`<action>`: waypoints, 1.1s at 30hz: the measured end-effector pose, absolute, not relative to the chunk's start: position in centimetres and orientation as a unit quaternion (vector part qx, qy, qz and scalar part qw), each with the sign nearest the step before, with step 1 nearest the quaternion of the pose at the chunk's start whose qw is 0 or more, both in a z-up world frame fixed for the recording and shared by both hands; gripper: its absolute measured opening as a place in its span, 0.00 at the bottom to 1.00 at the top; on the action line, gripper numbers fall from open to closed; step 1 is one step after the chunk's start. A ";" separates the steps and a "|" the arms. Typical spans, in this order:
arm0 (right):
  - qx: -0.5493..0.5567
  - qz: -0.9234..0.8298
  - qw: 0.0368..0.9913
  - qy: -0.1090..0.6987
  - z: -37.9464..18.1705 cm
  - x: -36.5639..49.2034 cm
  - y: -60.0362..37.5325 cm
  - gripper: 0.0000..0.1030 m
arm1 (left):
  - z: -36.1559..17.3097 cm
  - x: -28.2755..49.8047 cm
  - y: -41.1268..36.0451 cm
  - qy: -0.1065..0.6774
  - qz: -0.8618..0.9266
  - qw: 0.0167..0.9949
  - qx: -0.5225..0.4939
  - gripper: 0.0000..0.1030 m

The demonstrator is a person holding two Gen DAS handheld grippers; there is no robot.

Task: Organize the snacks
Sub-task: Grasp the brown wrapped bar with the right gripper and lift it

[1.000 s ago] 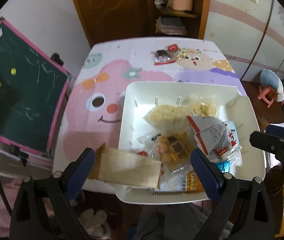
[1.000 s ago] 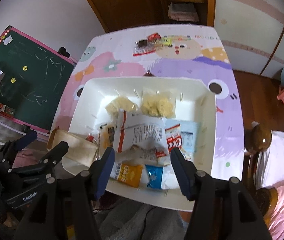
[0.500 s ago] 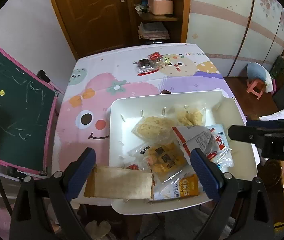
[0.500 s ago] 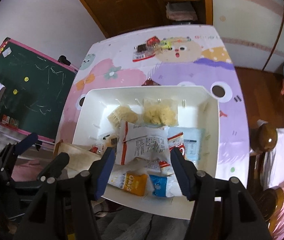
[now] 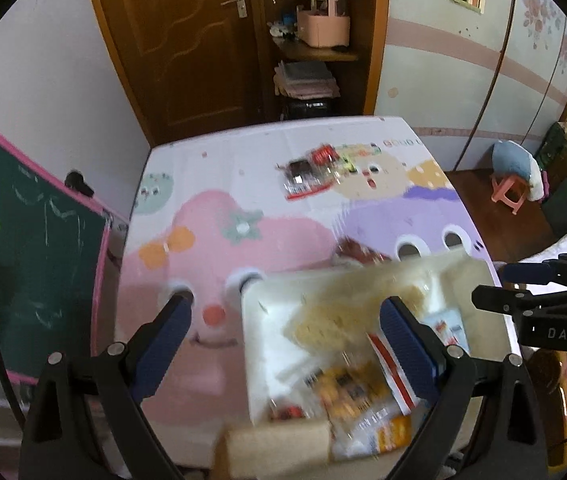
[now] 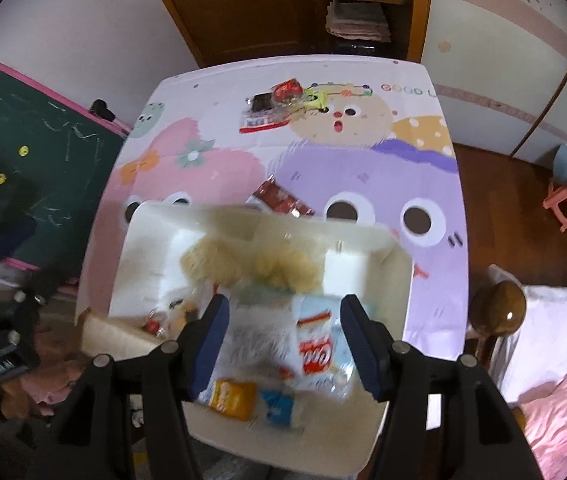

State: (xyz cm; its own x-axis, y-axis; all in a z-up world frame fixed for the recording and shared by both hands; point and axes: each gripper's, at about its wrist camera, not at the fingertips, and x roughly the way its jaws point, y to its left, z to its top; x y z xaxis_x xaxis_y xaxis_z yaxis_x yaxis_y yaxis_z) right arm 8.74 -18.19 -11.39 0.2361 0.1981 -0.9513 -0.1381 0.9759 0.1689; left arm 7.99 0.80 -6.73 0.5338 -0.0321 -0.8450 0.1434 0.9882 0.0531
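Snacks (image 6: pixel 283 116) lie loose at 12 o'clock on the counter (image 6: pixel 403 168), beyond the bin (image 6: pixel 147 240). Both grippers' fingers (image 5: pixel 163 332) gape empty; the right gripper (image 6: pixel 283 344) seems no nearer than the left gripper (image 5: pixel 283 344).

A child's bedroom at home: a cartoon-print tablecloth (image 6: pixel 291 152) covers the table, a green chalkboard (image 5: pixel 23 248) leans beside it, with a wooden door (image 5: pixel 179 40), a small pink stool (image 5: pixel 511 196) and pink bedding (image 6: pixel 555 420).

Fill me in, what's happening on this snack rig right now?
A person holds two claws over a white bin of snack packets. Both the left claw and right claw are open and empty. A brown packet lies across the bin's near rim; a few loose snacks sit at the table's far end.
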 end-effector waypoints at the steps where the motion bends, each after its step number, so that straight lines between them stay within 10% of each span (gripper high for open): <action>1: 0.027 0.106 0.784 0.611 -11.5 9.5 -18.2 0.56 | -6.6 8.7 0.9 0.478 -0.050 0.875 0.062 0.93; 33: -0.128 0.227 0.622 0.738 -28.9 24.9 -9.1 0.47 | -13.9 28.1 5.6 0.552 -0.020 0.834 0.002 0.93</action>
